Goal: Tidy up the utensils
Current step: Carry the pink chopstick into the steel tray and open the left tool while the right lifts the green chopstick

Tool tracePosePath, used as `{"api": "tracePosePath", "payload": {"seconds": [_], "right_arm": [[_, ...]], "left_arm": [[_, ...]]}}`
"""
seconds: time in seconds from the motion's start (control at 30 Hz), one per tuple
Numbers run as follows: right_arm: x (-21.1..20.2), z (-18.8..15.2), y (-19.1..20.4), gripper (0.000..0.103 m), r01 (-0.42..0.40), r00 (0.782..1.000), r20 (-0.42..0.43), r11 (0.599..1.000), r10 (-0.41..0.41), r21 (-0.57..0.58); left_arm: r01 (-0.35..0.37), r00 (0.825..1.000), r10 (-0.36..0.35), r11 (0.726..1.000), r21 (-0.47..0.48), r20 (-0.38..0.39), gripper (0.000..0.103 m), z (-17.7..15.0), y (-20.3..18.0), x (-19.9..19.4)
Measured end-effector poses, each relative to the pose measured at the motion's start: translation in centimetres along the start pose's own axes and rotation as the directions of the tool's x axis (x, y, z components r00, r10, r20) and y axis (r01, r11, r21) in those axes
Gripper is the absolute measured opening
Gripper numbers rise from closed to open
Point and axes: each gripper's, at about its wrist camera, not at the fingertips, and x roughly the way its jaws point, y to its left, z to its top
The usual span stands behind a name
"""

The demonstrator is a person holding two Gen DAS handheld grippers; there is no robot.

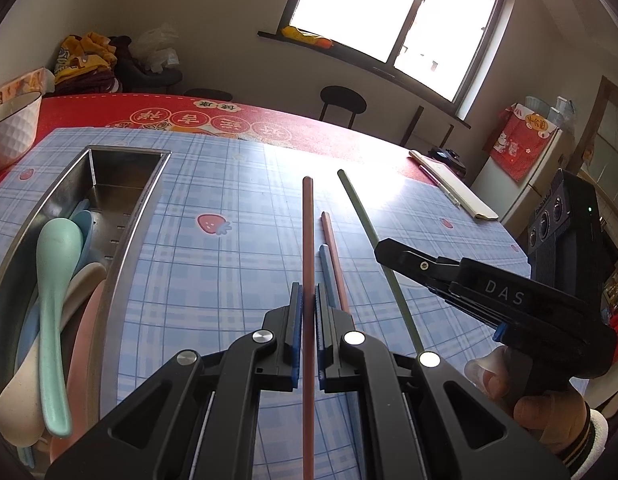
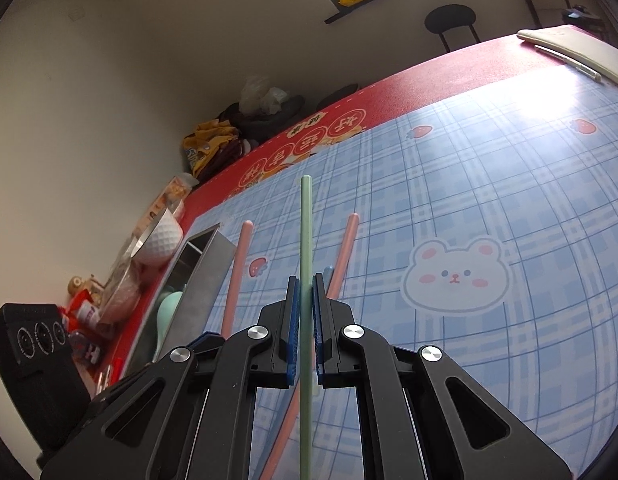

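My left gripper (image 1: pixel 307 294) is shut on a pink chopstick (image 1: pixel 307 232) and holds it above the blue checked mat. My right gripper (image 2: pixel 305 286) is shut on a green chopstick (image 2: pixel 306 232); it shows at the right of the left wrist view (image 1: pixel 397 258). Another pink chopstick (image 1: pixel 333 252) and a blue chopstick (image 1: pixel 327 272) lie on the mat between the two. A steel utensil tray (image 1: pixel 121 216) at the left holds several pastel spoons (image 1: pixel 55 280).
A white bowl (image 1: pixel 11 128) stands left of the tray on the red tablecloth (image 1: pixel 229 114). A cream case with a pen (image 1: pixel 453 188) lies at the mat's far right edge. A stool (image 1: pixel 343 102) stands beyond the table.
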Motion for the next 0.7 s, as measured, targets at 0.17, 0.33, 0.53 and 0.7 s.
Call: {"api": "tracePosePath", "payload": {"seconds": [0.17,0.33,0.53,0.7], "right_arm": [[0.0,-0.1,-0.3,0.006,-0.006,1.000,0.000,1.000,0.006,0.022],[-0.2,-0.1,-0.6,0.006,-0.004,1.000,0.007,0.999,0.004,0.035],[-0.4,-0.2,-1.2,0.006,-0.007,1.000,0.004,0.999,0.007,0.047],[-0.3,-0.1,-1.2,0.006,-0.008,1.000,0.002,0.999,0.008,0.046]], "left_arm": [[0.054,0.995,-0.061,0.993,-0.105,-0.074,0.006,0.4,1.2,-0.1],[0.089,0.993,-0.097,0.990,-0.106,-0.068,0.006,1.5,1.4,-2.6],[0.041,0.999,-0.044,0.996,-0.081,-0.029,0.006,3.3,3.7,-6.8],[-0.063,0.998,0.062,0.995,-0.083,-0.020,0.006,4.0,7.3,-9.7]]}}
